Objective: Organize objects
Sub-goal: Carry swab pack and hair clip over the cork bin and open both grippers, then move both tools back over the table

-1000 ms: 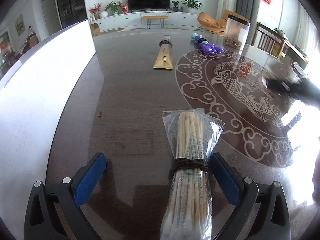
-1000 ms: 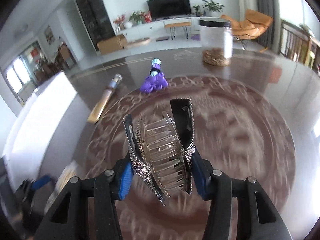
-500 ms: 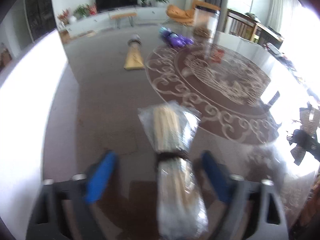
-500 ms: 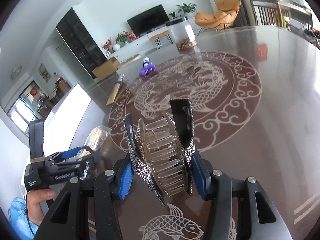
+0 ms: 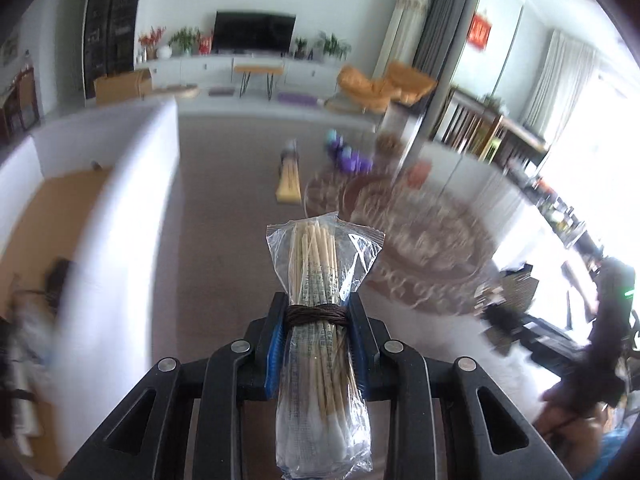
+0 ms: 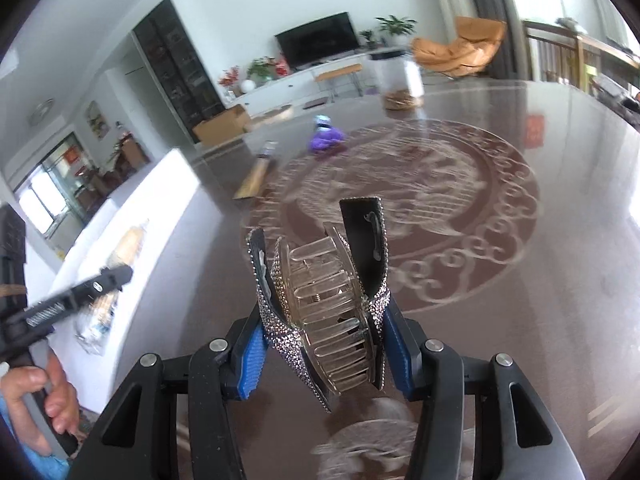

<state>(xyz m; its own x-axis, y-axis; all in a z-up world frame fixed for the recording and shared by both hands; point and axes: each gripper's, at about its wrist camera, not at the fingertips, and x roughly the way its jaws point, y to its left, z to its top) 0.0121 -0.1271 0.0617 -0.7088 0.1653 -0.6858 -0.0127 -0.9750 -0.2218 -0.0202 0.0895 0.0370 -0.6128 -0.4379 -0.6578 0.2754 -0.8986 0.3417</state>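
Observation:
My left gripper [image 5: 317, 312] is shut on a clear bag of cotton swabs [image 5: 318, 320] tied with a dark band, held above the table beside the white box [image 5: 120, 208]. In the right wrist view the left gripper [image 6: 116, 276] with the bag [image 6: 100, 312] hangs over the box [image 6: 152, 208]. My right gripper [image 6: 322, 316] is shut on a rhinestone hair claw clip [image 6: 324, 300], held above the dark patterned table [image 6: 460, 320].
A yellow tube [image 5: 290, 182], a purple toy [image 5: 350, 158] and a clear jar [image 5: 394, 136] lie at the table's far side; they also show in the right wrist view: tube [image 6: 256, 178], toy [image 6: 326, 140], jar [image 6: 398, 80]. The box has a brown floor [image 5: 48, 216].
My left gripper has closed on the cotton swab bag and lifted it off the table toward the white box. My right gripper, still holding the clip, has swung left.

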